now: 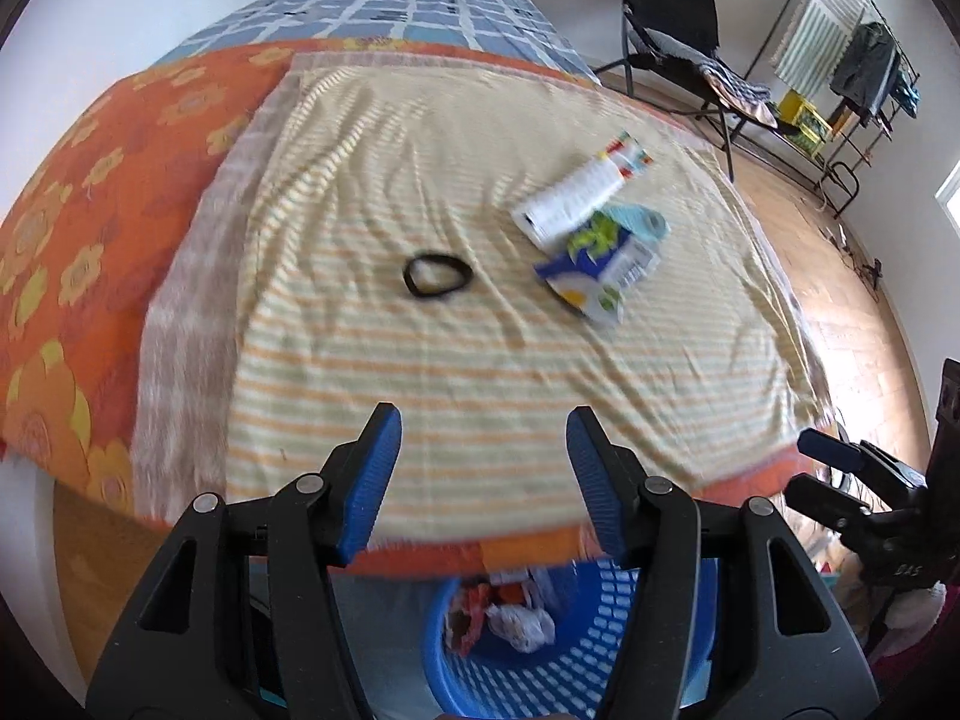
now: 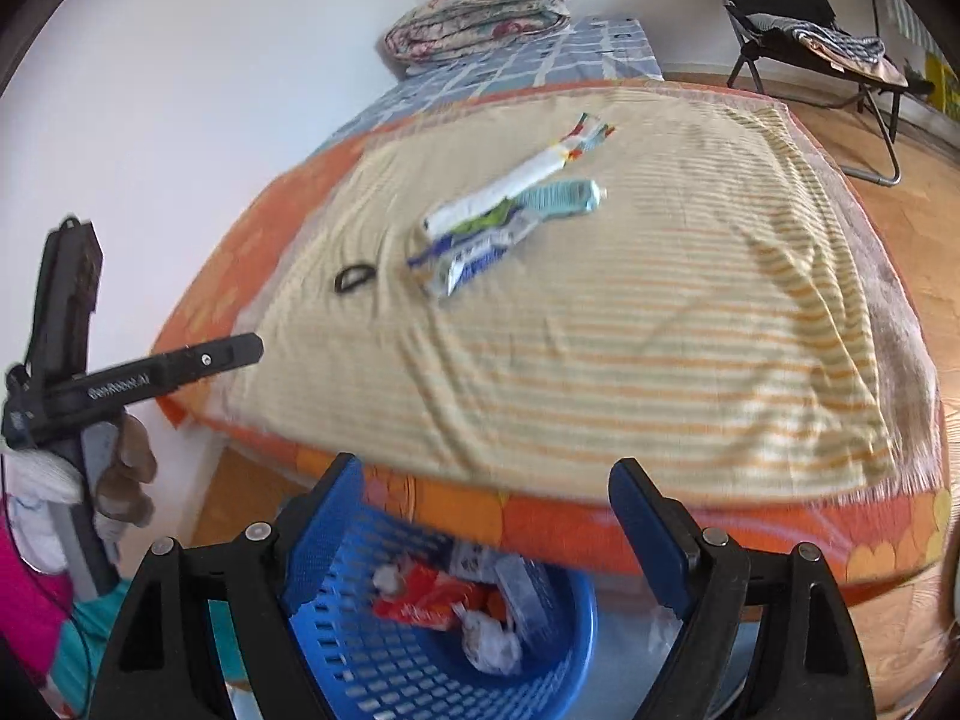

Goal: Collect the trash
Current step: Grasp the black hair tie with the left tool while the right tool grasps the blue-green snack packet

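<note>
Trash lies on the striped yellow sheet (image 1: 480,330) of the bed: a white tube-like wrapper (image 1: 576,195), a flattened blue and white carton (image 1: 600,273), a light blue wrapper (image 1: 645,222) and a black band (image 1: 435,275). They also show in the right wrist view: white wrapper (image 2: 510,186), carton (image 2: 468,258), band (image 2: 355,278). A blue plastic basket (image 2: 540,690) with crumpled trash stands on the floor below the bed's edge. My left gripper (image 1: 483,456) is open and empty over the near edge. My right gripper (image 2: 486,516) is open and empty above the basket.
A folded floral quilt (image 2: 480,15) lies at the bed's far end on a blue checked cover. A black folding chair (image 1: 672,24) and a clothes rack (image 1: 852,60) stand on the wooden floor to the right. A white wall runs along the bed's left side.
</note>
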Tool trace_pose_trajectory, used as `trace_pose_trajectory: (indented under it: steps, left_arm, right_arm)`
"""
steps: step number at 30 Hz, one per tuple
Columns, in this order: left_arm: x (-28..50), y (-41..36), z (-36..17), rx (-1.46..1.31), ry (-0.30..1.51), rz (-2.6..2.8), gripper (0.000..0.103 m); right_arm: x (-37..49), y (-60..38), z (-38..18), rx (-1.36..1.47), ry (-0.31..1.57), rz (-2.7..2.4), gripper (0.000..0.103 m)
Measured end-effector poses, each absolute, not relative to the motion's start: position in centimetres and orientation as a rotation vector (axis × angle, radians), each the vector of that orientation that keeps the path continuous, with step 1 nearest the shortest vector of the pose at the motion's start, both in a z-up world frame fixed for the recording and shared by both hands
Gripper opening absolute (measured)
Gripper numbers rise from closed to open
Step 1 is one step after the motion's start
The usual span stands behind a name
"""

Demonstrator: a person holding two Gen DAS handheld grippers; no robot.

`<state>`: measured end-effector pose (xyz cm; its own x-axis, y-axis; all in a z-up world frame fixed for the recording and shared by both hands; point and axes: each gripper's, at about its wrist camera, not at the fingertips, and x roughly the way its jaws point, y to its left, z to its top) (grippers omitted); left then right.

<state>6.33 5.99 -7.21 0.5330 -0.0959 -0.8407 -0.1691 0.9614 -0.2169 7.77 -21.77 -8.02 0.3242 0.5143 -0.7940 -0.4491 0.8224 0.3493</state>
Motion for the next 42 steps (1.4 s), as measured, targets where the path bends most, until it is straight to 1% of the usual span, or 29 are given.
trace_pose_trajectory:
  steps: [5,12,14,16,17,19,20,22,23,25,26,32,34,36,37,39,42]
  left_arm:
    - [9.0,7.5,-7.3,-0.310,1.004,0.062,0.058]
    - [12.4,8.1,-8.6,-0.343,1.043,0.043,0.041]
    - [13.2,8.4,-9.0,-0.364,1.054,0.045,0.041]
    - [14.0,8.6,-9.4,-0.375,1.060,0.050,0.038]
    - [14.4,8.7,-9.7,-0.379,1.065,0.054,0.033]
    - [15.1,9.1,-10.1,-0.397,1.072,0.062,0.032]
    - [15.4,9.3,-10.3,-0.405,1.075,0.066,0.032]
    - [16.0,9.7,-10.8,-0.430,1.082,0.075,0.032]
    - [16.2,9.9,-10.9,-0.436,1.084,0.077,0.032]
    - [16.8,10.2,-11.3,-0.439,1.091,0.084,0.028]
    - [17.0,10.3,-11.5,-0.438,1.094,0.087,0.026]
    - [17.7,11.4,-12.6,-0.462,1.118,0.105,0.026]
    - [17.8,11.3,-12.9,-0.451,1.127,0.108,0.023]
    - [17.9,11.2,-13.1,-0.434,1.132,0.113,0.017]
    - [17.9,11.2,-13.1,-0.430,1.132,0.115,0.015]
    - [17.9,11.1,-13.1,-0.419,1.132,0.121,0.009]
    - [18.1,10.8,-13.1,-0.397,1.131,0.127,0.006]
  right_arm:
    - [11.7,-21.3,-7.9,0.151,1.096,0.610,0.086]
    - [16.9,-20.5,-8.0,0.269,1.129,0.600,0.086]
    - [18.5,-20.2,-8.3,0.308,1.141,0.600,0.085]
    - [19.8,-19.8,-8.8,0.336,1.153,0.596,0.081]
    - [20.4,-19.6,-9.1,0.347,1.159,0.592,0.079]
    - [21.5,-19.3,-9.8,0.367,1.175,0.582,0.072]
    - [22.0,-19.1,-10.2,0.378,1.184,0.578,0.071]
    - [22.9,-18.8,-11.0,0.399,1.202,0.566,0.065]
    - [23.2,-18.7,-11.4,0.412,1.210,0.564,0.064]
    - [23.8,-18.4,-12.0,0.426,1.220,0.560,0.059]
    - [24.1,-18.2,-12.2,0.425,1.222,0.558,0.059]
    - [25.3,-17.3,-12.7,0.412,1.221,0.552,0.055]
    - [25.6,-17.1,-12.9,0.412,1.226,0.549,0.054]
    - [25.7,-16.9,-13.3,0.407,1.232,0.548,0.053]
    - [25.8,-16.7,-13.5,0.403,1.236,0.549,0.051]
    - [25.9,-16.1,-13.6,0.398,1.239,0.549,0.048]
    - [26.0,-15.7,-13.7,0.396,1.236,0.552,0.044]
